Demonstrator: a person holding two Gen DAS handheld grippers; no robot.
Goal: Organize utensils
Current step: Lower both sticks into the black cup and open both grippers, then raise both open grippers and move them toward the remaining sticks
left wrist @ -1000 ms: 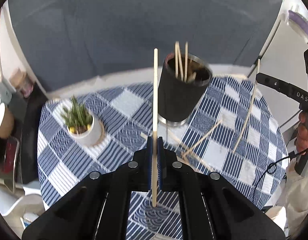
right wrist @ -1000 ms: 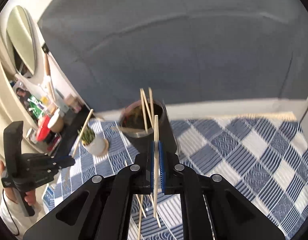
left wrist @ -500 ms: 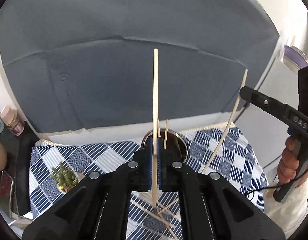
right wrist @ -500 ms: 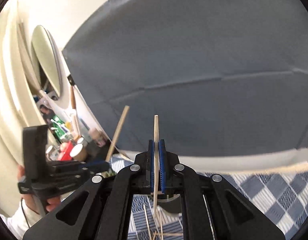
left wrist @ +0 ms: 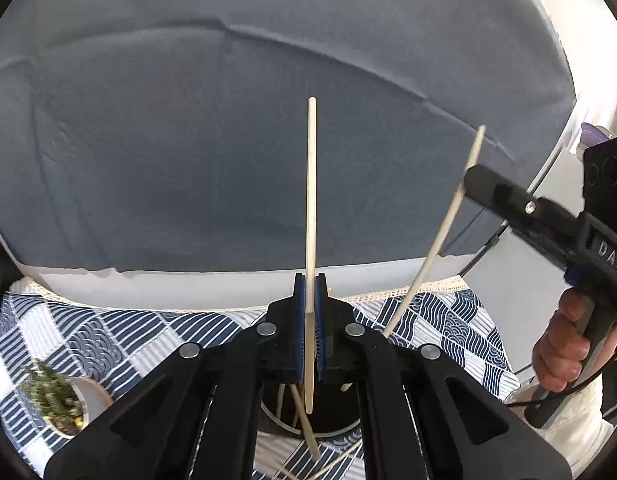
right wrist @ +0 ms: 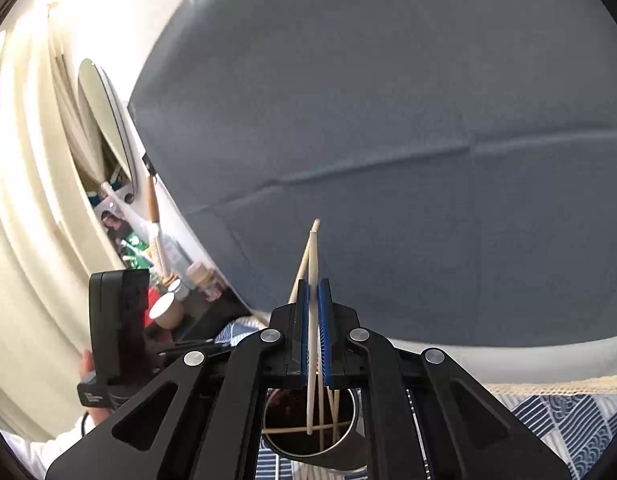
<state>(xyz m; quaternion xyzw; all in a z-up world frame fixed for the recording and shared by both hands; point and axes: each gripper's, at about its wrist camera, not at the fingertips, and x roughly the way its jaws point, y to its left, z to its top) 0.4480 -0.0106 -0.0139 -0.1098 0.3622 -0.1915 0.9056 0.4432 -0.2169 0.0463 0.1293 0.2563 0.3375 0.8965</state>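
Note:
My left gripper (left wrist: 310, 300) is shut on a pale wooden chopstick (left wrist: 311, 208) held upright, its lower tip over the mouth of the dark cup (left wrist: 308, 420) below. My right gripper (right wrist: 315, 292) is shut on another chopstick (right wrist: 313, 320) held upright, its lower end above the open cup (right wrist: 308, 428), which holds several chopsticks. The right gripper also shows in the left wrist view (left wrist: 474, 178) with its chopstick (left wrist: 436, 240) slanting down toward the cup. The left gripper body (right wrist: 116, 320) shows at the left of the right wrist view.
The table has a blue-and-white patterned cloth (left wrist: 108, 344). A small potted plant (left wrist: 60, 400) stands at left. Loose chopsticks (left wrist: 328, 464) lie by the cup's base. A grey backdrop (left wrist: 268, 120) hangs behind. Shelves with bottles (right wrist: 164, 280) are at left.
Both grippers have risen and closed in over the cup. The cup now lies beneath the fingers in both views, with both chopsticks' lower ends at its mouth.

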